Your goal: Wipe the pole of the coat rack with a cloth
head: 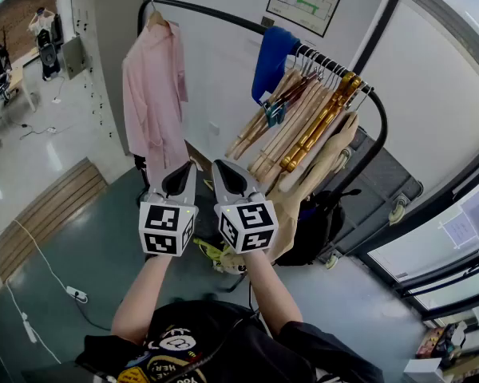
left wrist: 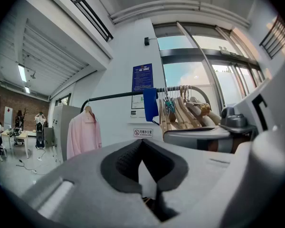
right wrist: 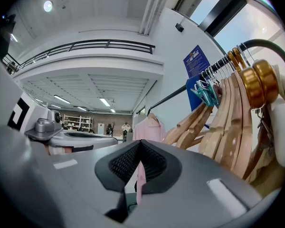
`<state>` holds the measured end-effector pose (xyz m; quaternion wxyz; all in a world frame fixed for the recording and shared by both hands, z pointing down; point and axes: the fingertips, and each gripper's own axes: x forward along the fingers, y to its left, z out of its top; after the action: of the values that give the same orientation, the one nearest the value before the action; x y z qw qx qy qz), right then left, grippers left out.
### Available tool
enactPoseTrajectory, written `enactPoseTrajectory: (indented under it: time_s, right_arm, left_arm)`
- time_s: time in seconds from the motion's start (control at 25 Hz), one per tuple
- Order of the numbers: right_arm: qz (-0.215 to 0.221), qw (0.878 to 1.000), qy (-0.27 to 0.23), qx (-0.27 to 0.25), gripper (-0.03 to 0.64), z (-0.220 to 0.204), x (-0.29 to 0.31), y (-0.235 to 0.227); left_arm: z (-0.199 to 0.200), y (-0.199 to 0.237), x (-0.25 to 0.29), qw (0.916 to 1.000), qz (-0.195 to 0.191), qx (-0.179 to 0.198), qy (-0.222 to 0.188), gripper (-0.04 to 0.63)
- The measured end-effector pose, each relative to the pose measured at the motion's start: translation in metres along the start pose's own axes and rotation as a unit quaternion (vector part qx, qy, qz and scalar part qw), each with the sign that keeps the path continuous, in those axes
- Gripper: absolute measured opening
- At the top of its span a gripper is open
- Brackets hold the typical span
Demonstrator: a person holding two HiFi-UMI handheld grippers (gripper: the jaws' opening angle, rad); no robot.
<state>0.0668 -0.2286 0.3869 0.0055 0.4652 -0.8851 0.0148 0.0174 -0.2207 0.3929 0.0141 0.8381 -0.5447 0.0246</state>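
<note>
Nearest, both tongs are clenched on nothing: the left gripper (head: 180, 180) and right gripper (head: 231, 180) are held up side by side, their tips close together. Ahead and above them the coat rack's black pole (head: 223, 18) runs left to right, bending down at its right end. The blue cloth (head: 271, 58) hangs over it, up and rightward, so the right gripper is nearer, though well apart. A pink shirt (head: 153, 94) hangs left, wooden hangers (head: 303, 122) right. Below lies grey floor (head: 88, 246); behind, a white wall (head: 215, 78)
</note>
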Motion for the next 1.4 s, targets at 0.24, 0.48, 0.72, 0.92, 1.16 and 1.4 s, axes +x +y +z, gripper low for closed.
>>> enactPoseTrajectory:
  time_s: [0.24, 0.48, 0.72, 0.92, 1.16, 1.4]
  right_arm:
    - [0.002, 1.0, 0.004, 0.0, 0.002, -0.004, 0.0, 0.0]
    - [0.009, 1.0, 0.002, 0.006, 0.002, -0.004, 0.0, 0.002]
    - [0.055, 0.998, -0.021, -0.002, 0.003, 0.051, 0.006, 0.017]
    - [0.042, 0.996, -0.067, -0.045, 0.002, 0.149, 0.009, 0.015]
    - [-0.074, 0.994, -0.043, -0.062, 0.002, 0.218, 0.045, -0.083]
    - [-0.138, 0.99, -0.01, -0.015, 0.002, 0.245, 0.085, -0.163]
  left_arm:
    - [-0.003, 0.0, 0.001, 1.0, 0.001, -0.001, 0.003, 0.002]
    - [-0.005, -0.002, 0.002, 1.0, -0.003, -0.005, 0.007, 0.002]
    - [0.043, 0.0, 0.02, 0.9992, -0.029, 0.019, -0.021, 0.002]
    - [0.116, 0.003, 0.035, 0.9962, -0.045, 0.029, -0.068, 0.002]
    - [0.164, 0.021, 0.082, 0.9956, -0.031, 0.055, -0.069, 0.002]
    - [0.169, 0.026, 0.108, 0.9967, -0.039, 0.05, -0.052, 0.002]
